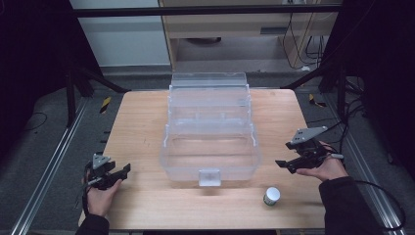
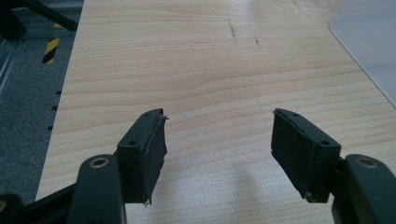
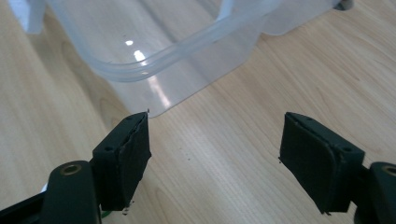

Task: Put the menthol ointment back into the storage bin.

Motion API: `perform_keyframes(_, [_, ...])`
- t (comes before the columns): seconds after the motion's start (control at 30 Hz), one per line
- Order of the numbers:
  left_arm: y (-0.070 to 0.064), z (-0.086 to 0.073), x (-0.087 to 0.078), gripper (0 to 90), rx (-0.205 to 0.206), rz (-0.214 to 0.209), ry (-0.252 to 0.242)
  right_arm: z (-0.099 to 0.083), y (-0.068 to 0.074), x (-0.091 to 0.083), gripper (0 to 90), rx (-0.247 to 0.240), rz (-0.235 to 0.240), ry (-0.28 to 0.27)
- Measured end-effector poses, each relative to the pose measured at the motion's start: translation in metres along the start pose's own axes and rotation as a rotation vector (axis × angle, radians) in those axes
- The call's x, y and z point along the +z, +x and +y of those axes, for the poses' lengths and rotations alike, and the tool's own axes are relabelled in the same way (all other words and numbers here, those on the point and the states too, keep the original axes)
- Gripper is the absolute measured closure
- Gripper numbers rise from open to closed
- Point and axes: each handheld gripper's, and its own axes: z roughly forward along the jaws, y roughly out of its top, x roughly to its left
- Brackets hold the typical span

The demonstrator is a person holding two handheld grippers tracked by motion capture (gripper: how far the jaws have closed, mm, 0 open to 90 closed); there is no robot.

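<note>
A clear plastic box (image 1: 210, 142) with stepped tiers is taking up the middle of the table (image 1: 142, 122), running from near the front edge back to the far edge, so nothing is passing straight across from one side to the other. Bare strips of wood are lying open to its left and right. The left tongs (image 1: 122, 171) are sitting wide apart over the bare left strip, well away from the box. The right tongs (image 1: 285, 165) are gaping just beside the box's right wall. A small white-capped jar (image 1: 271, 196) is standing in the front strip, near the box's front right corner.
</note>
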Motion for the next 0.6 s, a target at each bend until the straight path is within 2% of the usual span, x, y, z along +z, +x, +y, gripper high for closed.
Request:
perform_keyframes(0.1, [0.0,0.0,0.0,35.1,0.001,0.002,0.001,0.004,0.004,0.0,24.7,-0.032,0.038,0.022])
perform_keyframes(0.33, [-0.002,0.0,0.0,35.2,0.02,0.01,0.01,0.011,0.014,-0.001,24.9,-0.105,0.076,0.082])
perform_keyframes(0.6, [-0.002,0.0,0.0,35.2,0.023,0.01,0.01,0.018,0.025,0.0,25.3,-0.177,0.123,0.138])
